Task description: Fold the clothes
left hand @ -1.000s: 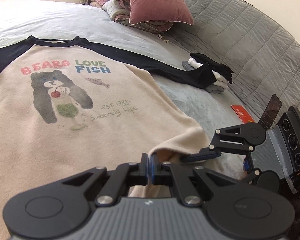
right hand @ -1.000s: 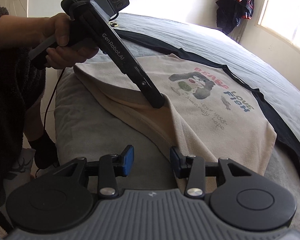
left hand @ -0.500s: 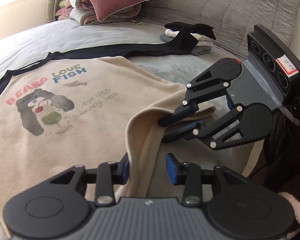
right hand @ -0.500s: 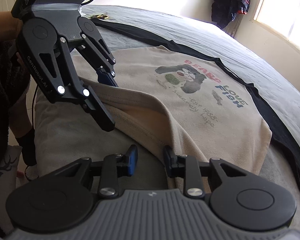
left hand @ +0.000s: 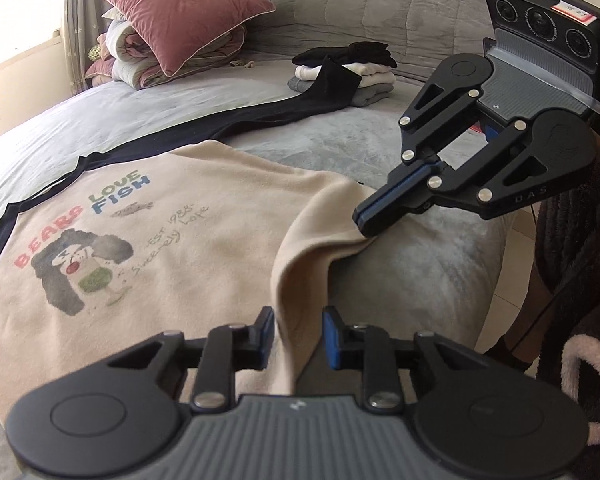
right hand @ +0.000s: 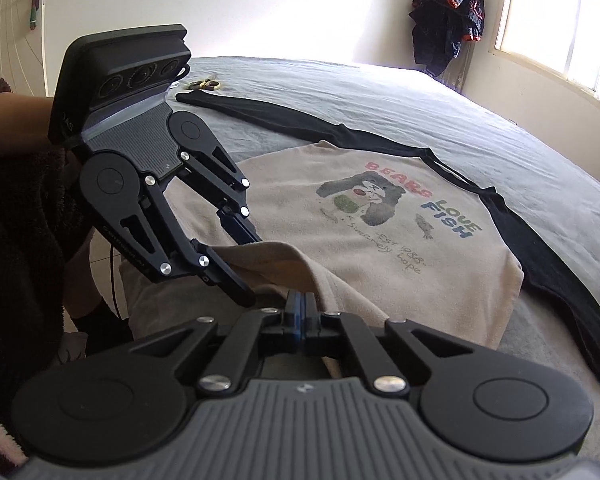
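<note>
On the grey bed (left hand: 400,280), a beige raglan sweatshirt (left hand: 204,240) with navy sleeves and a bear print lies face up, its hem toward the two grippers. In the left wrist view, the right gripper (left hand: 366,222) sits at 2 o'clock, jaws closed flat on the hem corner, which is lifted off the bedding. A raised fold of hem runs from that corner down to 6 o'clock and passes between the jaws of the left gripper (left hand: 296,332). Those jaws have just been closing, yet a gap remains on both sides of the fabric; the pads do not press it. In the right wrist view, the left gripper (right hand: 244,260) appears at 9 o'clock, straddling the same hem edge. Folded clothes (left hand: 348,74) are stacked at 1 o'clock, a pink pillow (left hand: 180,16) at 11 o'clock.
</note>
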Demonstrator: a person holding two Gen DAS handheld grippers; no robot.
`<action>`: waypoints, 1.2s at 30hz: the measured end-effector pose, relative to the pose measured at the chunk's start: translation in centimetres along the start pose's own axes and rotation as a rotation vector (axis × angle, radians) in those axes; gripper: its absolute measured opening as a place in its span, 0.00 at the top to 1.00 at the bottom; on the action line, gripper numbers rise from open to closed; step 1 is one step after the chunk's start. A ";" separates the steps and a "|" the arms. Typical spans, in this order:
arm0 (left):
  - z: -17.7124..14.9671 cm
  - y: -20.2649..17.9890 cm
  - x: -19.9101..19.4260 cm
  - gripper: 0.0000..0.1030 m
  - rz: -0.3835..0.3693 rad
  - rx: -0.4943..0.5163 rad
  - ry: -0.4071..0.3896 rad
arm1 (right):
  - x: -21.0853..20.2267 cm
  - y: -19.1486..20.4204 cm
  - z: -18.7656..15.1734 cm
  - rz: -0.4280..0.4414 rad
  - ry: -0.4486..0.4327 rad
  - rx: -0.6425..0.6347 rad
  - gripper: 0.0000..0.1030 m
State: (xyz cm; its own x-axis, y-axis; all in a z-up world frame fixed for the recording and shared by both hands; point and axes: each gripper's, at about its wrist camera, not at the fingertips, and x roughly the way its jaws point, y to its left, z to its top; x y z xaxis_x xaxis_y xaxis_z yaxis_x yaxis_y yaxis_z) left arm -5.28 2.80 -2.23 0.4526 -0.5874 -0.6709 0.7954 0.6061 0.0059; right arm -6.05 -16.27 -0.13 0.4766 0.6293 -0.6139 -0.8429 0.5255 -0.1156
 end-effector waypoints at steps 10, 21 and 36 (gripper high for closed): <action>-0.1 0.0 -0.3 0.86 -0.126 -0.026 -0.006 | -0.8 -1.3 -2.2 -0.084 0.070 0.038 0.51; 0.3 3.6 -1.4 0.82 -0.093 -0.151 -0.063 | -1.7 -3.7 -5.2 -0.175 0.131 0.143 0.44; 0.4 3.9 3.6 0.83 -0.097 -0.216 -0.002 | -2.2 -11.1 -9.1 0.018 0.117 0.957 0.52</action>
State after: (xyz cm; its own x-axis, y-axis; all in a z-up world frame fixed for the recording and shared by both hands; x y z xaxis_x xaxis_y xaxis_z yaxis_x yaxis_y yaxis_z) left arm -0.36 2.80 -4.33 0.3796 -0.6491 -0.6592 0.7305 0.6475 -0.2170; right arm -0.01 -28.75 -4.56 0.3944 0.6077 -0.6893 -0.2639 0.7934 0.5485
